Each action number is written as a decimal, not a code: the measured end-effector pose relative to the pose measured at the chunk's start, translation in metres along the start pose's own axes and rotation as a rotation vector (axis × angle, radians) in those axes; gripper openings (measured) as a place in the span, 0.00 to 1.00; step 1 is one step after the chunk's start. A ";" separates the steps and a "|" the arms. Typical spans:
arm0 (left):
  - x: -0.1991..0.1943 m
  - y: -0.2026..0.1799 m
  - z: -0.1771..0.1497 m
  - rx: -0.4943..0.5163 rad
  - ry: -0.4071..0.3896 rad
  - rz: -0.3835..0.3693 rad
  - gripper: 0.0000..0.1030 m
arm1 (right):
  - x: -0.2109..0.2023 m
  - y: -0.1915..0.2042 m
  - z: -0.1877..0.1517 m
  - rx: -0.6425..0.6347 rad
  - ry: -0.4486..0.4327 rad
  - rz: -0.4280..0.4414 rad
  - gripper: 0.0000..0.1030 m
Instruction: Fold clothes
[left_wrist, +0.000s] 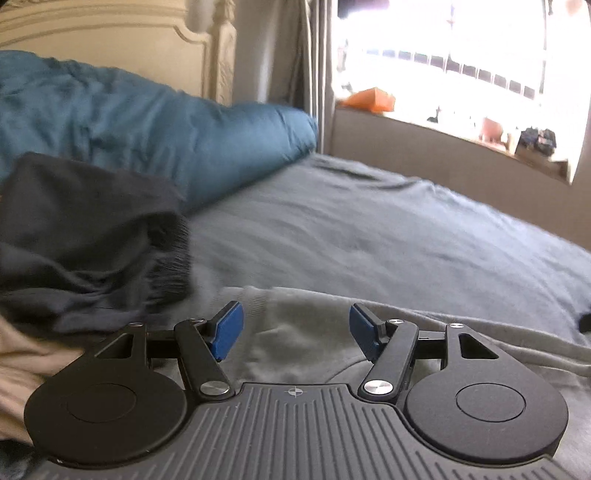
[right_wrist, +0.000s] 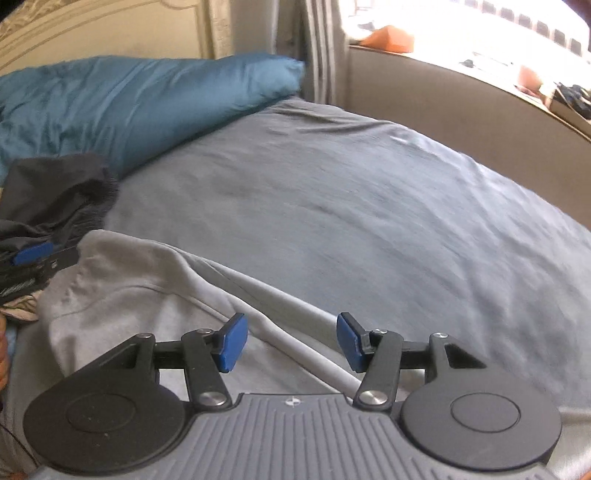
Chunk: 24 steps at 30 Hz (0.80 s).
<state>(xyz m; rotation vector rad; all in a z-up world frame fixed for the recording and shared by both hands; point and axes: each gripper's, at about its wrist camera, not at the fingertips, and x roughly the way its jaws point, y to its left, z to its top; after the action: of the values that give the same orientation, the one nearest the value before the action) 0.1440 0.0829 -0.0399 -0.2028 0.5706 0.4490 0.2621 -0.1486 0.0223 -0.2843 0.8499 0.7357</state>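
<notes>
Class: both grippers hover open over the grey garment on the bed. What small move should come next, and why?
Probably lower the right gripper and close on the grey garment: its jaws stand open, empty, just above the cloth's edge.

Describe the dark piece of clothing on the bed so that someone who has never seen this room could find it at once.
Start at the cream carved headboard and come down over the long teal satin pillow. Directly in front of that pillow lies the crumpled charcoal-black garment with a ribbed cuff, heaped on the grey-blue bedsheet. It is the only dark, bunched item; the pale grey sweatshirt beside it lies flatter.
</notes>
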 end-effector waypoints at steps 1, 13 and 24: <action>0.010 -0.003 -0.002 0.013 0.013 0.012 0.61 | 0.002 -0.004 -0.004 -0.002 0.011 -0.004 0.51; 0.052 0.000 -0.015 0.062 0.082 0.121 0.60 | 0.067 0.001 -0.008 -0.221 0.111 0.042 0.45; 0.056 -0.006 -0.019 0.098 0.060 0.140 0.61 | 0.079 0.015 -0.013 -0.273 0.110 0.004 0.00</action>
<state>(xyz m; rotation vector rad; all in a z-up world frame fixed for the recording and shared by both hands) 0.1794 0.0914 -0.0868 -0.0833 0.6669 0.5509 0.2786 -0.1069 -0.0454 -0.5706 0.8534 0.8460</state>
